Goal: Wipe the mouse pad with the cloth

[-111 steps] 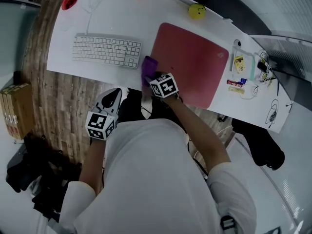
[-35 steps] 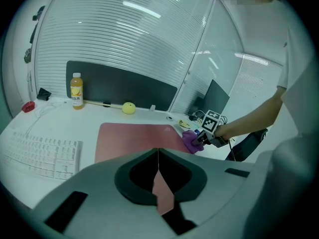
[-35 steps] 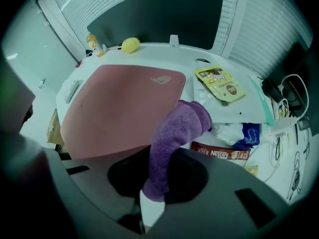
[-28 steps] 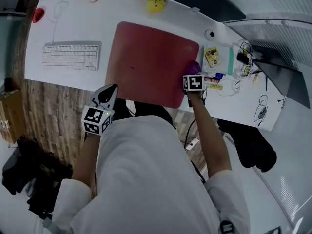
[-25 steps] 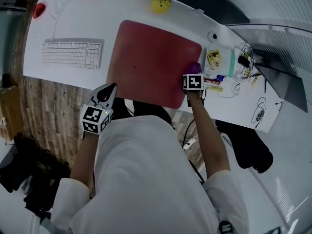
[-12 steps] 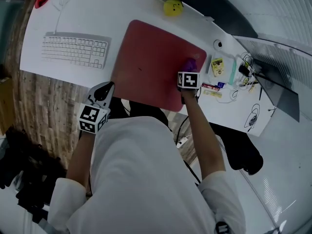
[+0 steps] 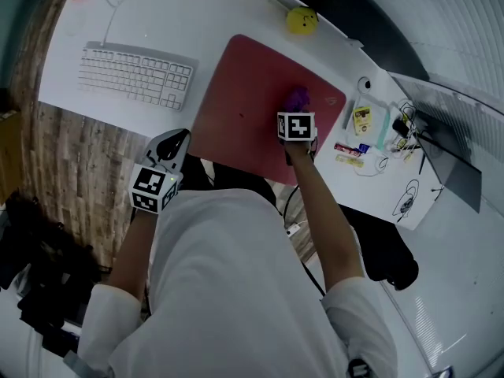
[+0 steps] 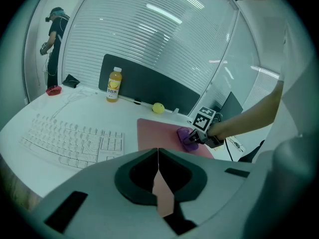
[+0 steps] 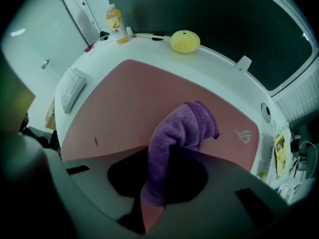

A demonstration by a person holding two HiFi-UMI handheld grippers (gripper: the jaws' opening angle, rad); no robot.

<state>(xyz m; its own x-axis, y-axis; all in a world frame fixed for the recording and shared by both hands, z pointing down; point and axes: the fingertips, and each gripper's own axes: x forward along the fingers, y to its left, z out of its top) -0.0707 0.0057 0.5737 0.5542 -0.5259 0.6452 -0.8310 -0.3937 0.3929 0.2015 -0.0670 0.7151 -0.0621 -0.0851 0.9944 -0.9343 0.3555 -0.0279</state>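
**One purple cloth, one red pad, and only one gripper working**

Head view: I see one white desk (image 7: 213,22) with one red mouse pad (image 7: 252,93) on it. My right gripper (image 7: 297,113) is over the right half of the pad. The one purple cloth (image 7: 297,98) lies on the pad at its tip, short of the pad's right edge. My left gripper (image 7: 175,138) hangs off the near edge of the desk, by the pad's near left corner. One keyboard (image 7: 138,75) sits toward the desk's left edge and one yellow ball (image 7: 301,20) at the far edge. Some small things (image 7: 370,128) lie just past the pad's right edge, too tiny for me to count.

Left gripper view: the jaws are pressed together with nothing between them. One bottle (image 8: 114,84) stands at the desk's far edge.

Right gripper view: the jaws pinch one end of the cloth, and the rest flops forward onto the pad.

I think three things could go wrong. The cloth could slip out, since only its end is pinched. The pad could slide, since nothing holds it down. A long wipe to the right could knock the small things.
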